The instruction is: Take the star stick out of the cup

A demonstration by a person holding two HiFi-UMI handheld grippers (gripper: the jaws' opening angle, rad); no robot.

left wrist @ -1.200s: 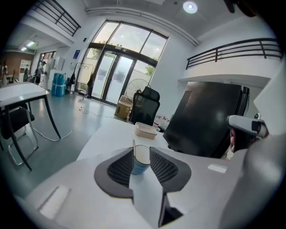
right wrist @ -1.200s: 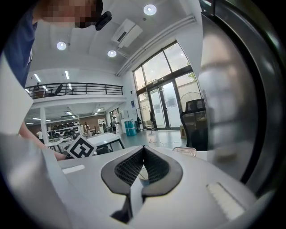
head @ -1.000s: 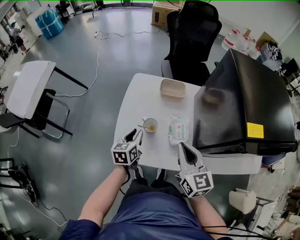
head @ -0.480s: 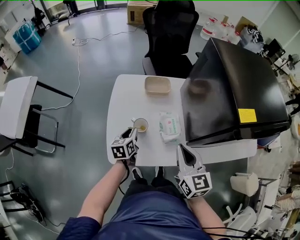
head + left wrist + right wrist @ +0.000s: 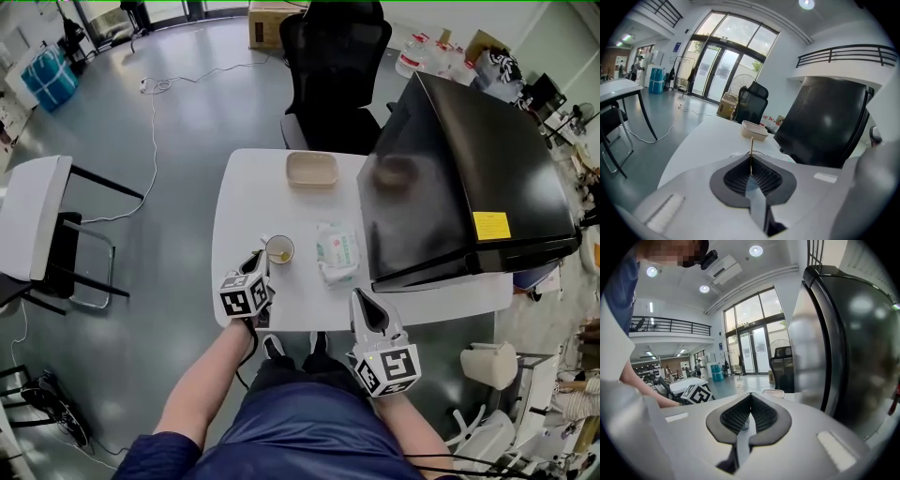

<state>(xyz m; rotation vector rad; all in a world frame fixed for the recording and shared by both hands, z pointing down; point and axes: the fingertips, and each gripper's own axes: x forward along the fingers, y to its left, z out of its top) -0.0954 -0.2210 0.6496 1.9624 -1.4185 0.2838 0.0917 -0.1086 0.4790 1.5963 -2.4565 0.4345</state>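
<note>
A big black box sits on the 3 o'clock side of the white table. A black chair stands at the table's 12 o'clock. On the table, a light brown tray lies near the 12 o'clock edge. A pack of wipes lies just beside the cup, at the cup's 3 o'clock.

The left gripper is at the cup's 7 o'clock, right up against it. Its jaws are pressed together, and the thin star stick stands up from between them, so I think it is pinched tight. I cannot see the star.

The right gripper waits at the table's 6 o'clock edge, well apart from the cup. Its jaws are together with nothing in them.

So the grab looks done. The stick is not out yet, because the jaws are low by the rim. Lifting it up and clear is left.
</note>
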